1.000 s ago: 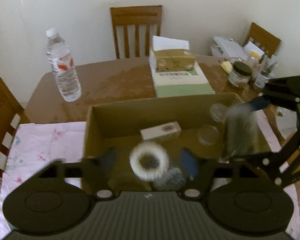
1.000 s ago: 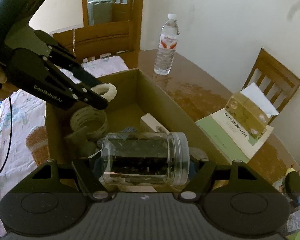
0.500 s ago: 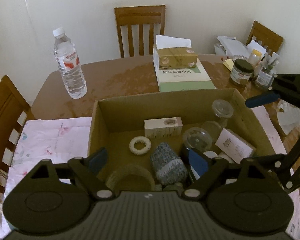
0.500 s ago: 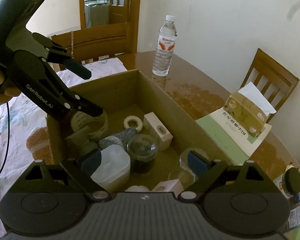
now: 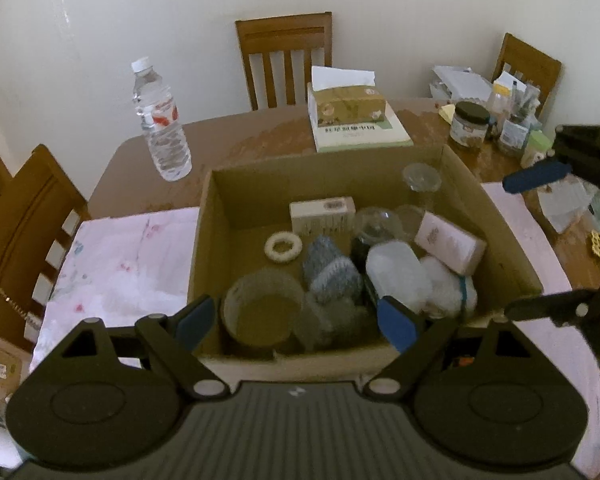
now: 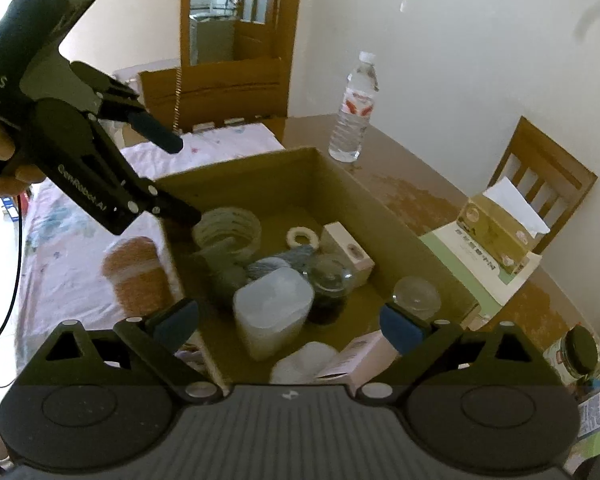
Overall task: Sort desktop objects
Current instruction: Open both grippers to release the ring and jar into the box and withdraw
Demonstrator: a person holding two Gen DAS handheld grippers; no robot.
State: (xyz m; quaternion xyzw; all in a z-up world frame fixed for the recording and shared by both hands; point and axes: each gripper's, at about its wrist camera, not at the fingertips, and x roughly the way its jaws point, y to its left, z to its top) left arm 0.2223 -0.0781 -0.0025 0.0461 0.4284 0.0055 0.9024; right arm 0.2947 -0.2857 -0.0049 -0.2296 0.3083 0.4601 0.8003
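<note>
Both tongs are wide open with nothing between their blue pads: the left tongs (image 5: 296, 320) sit at the bottom of the left wrist view, over the near edge of the cardboard box (image 5: 204, 240), and the right tongs (image 6: 290, 320) hang over the box's near corner in their own view, jaws having just spread further apart. That box sits on the brown counter (image 5: 260, 136) and it's pretty packed. Inside there's a small white ring (image 5: 283, 245) lying flat toward the back, a cream carton (image 5: 323, 213) behind it, a grey-blue knitted thing (image 5: 330, 268) mid-box, a frosted white plastic container (image 5: 396, 276) on its side, a clear jar with dark contents (image 6: 329, 284), a pink-white carton (image 5: 450, 242) leaning at the right, and a round woven basket (image 5: 262, 308) near the front left corner. From the right wrist view the left tongs show in the upper left of the frame, gripped by a hand (image 6: 0, 160) and angled down toward the box. A water bottle (image 5: 160, 120) stands upright past the box, upper left.
</note>
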